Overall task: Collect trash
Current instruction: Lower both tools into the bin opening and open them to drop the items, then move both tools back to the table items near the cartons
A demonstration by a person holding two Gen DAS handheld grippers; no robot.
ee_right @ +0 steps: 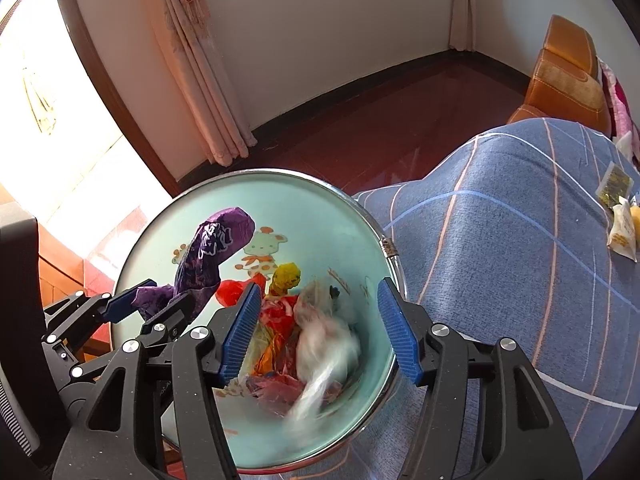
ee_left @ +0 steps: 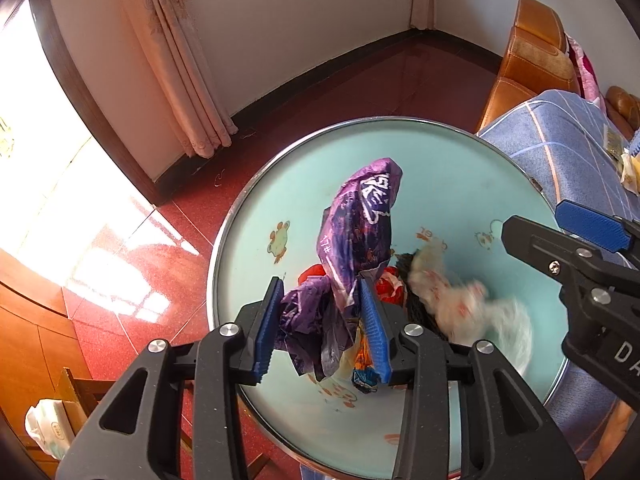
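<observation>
A round basin (ee_left: pixel 440 168) (ee_right: pixel 304 196) with a pale teal inside, cartoon prints and a metal rim holds several crumpled wrappers. My left gripper (ee_left: pixel 319 282) (ee_right: pixel 154 296) hangs over it, shut on a crumpled purple wrapper (ee_left: pixel 360 224) (ee_right: pixel 212 248) that stands up between the blue pads. My right gripper (ee_right: pixel 320 285) (ee_left: pixel 560 224) is open above the basin's right side. Below its jaws a white wrapper (ee_right: pixel 324 344) (ee_left: pixel 460 304) shows as a blur, free of both pads. Red and orange wrappers (ee_right: pixel 280 312) (ee_left: pixel 390 286) and a yellow one (ee_right: pixel 285 276) lie on the basin's bottom.
A blue checked cloth (ee_right: pixel 500 240) (ee_left: pixel 560 152) covers the surface right of the basin, with snack packets (ee_right: pixel 622 232) at its far right. An orange sofa (ee_left: pixel 532 52) stands behind. Red tiled floor (ee_left: pixel 160 264) and a curtain (ee_left: pixel 180 80) lie left; a tissue pack (ee_left: pixel 48 428) rests on wooden furniture.
</observation>
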